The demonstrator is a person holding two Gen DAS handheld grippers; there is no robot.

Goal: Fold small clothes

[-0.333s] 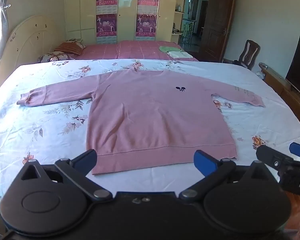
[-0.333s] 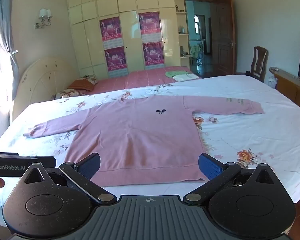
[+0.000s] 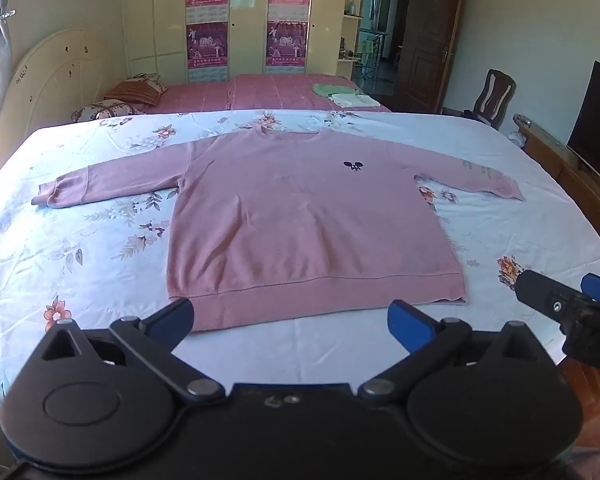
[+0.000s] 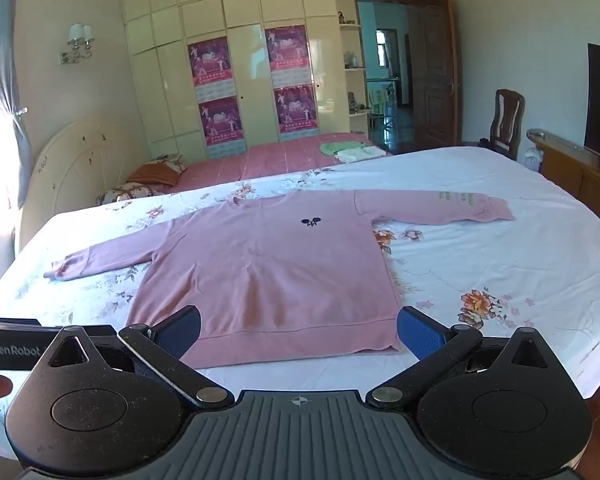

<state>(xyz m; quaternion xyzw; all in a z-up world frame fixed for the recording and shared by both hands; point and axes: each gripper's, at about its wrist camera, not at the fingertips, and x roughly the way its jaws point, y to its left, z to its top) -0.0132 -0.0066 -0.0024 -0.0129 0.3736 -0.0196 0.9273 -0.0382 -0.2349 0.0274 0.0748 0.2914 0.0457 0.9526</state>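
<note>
Moved: nothing visibly; both views match the earlier frames.
Bed [image 3: 80,248]: floral sheet, pink sweater [image 3: 300,224] spread flat, centred.
Left gripper [image 3: 290,318]: jaws wide, empty.
Right gripper [image 4: 298,330]: jaws wide, empty.
Unclear: sleeve lettering [image 4: 456,200].

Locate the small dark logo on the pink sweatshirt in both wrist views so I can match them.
Left wrist: logo upper centre, right of the chest's middle.
Right wrist: logo at picture centre, just below the neckline.
Shared landmark: the folded green and white clothes on the far pink bed.
</note>
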